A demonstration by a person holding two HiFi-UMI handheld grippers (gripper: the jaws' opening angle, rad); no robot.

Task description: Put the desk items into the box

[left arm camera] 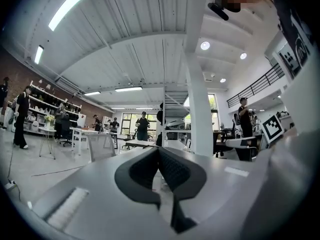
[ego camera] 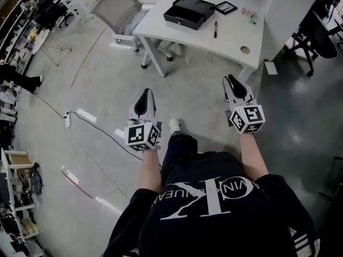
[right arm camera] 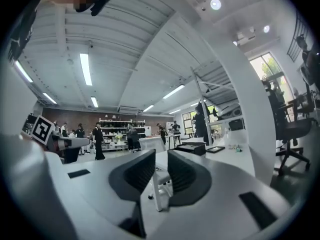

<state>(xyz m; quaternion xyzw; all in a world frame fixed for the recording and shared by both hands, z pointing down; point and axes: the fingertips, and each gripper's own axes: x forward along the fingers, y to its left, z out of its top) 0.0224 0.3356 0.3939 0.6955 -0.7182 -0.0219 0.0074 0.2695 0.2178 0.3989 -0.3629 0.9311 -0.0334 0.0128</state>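
A black open box [ego camera: 188, 10] sits on the white desk [ego camera: 230, 39], far ahead of me. Beside it lie a flat black framed item [ego camera: 225, 7], a black pen [ego camera: 215, 29] and some small items [ego camera: 248, 15]. Both grippers hang over the floor, well short of the desk. My left gripper [ego camera: 144, 92] is shut and empty, its pads meeting at the tips [left arm camera: 159, 151]. My right gripper [ego camera: 229, 78] is open by a narrow gap [right arm camera: 161, 159], with nothing in it. The right gripper view shows the box [right arm camera: 192, 147] far off.
A grey mesh chair [ego camera: 120, 7] stands at the desk's left end. A black office chair [ego camera: 313, 36] is at the right. A cable [ego camera: 96, 130] and power strip [ego camera: 67, 120] lie on the concrete floor at left. Several people stand far off by shelves [right arm camera: 120, 129].
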